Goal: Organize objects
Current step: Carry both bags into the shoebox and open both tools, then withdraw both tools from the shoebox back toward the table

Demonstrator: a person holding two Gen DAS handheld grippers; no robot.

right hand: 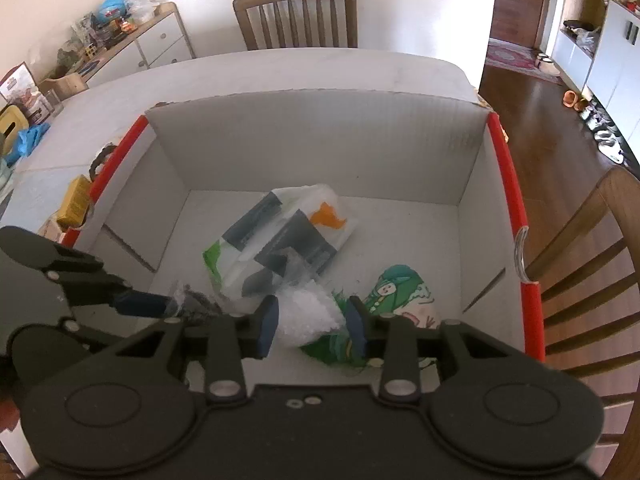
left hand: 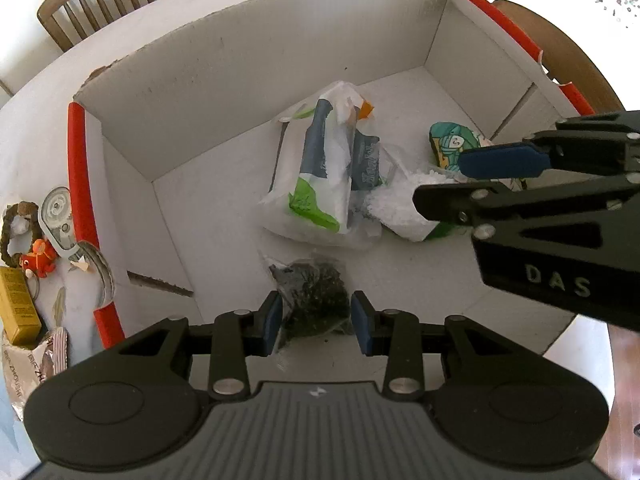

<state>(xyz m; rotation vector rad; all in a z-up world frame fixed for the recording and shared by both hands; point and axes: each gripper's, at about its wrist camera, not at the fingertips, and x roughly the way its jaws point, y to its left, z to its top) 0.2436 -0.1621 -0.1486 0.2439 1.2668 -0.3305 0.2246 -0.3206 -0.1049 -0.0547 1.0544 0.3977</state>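
A white cardboard box [left hand: 168, 104] with red edge strips stands on the table; it also shows in the right wrist view [right hand: 320, 128]. Inside lie a white plastic bag with green and grey print [left hand: 320, 176] [right hand: 280, 240], a clear bag of white crystals [left hand: 400, 204] [right hand: 308, 316], a green cartoon packet [left hand: 452, 144] [right hand: 396, 292] and a clear bag of dark dried bits [left hand: 312, 292]. My left gripper [left hand: 316, 326] is open, with the dark bag between its pads. My right gripper [right hand: 312, 326] is open around the bag of white crystals.
Left of the box on the table lie a yellow carton [left hand: 16, 304], an orange toy [left hand: 38, 260], a tape dispenser [left hand: 58, 216] and a foil packet [left hand: 36, 360]. Wooden chairs [right hand: 296, 12] stand at the far side and the right [right hand: 592, 264].
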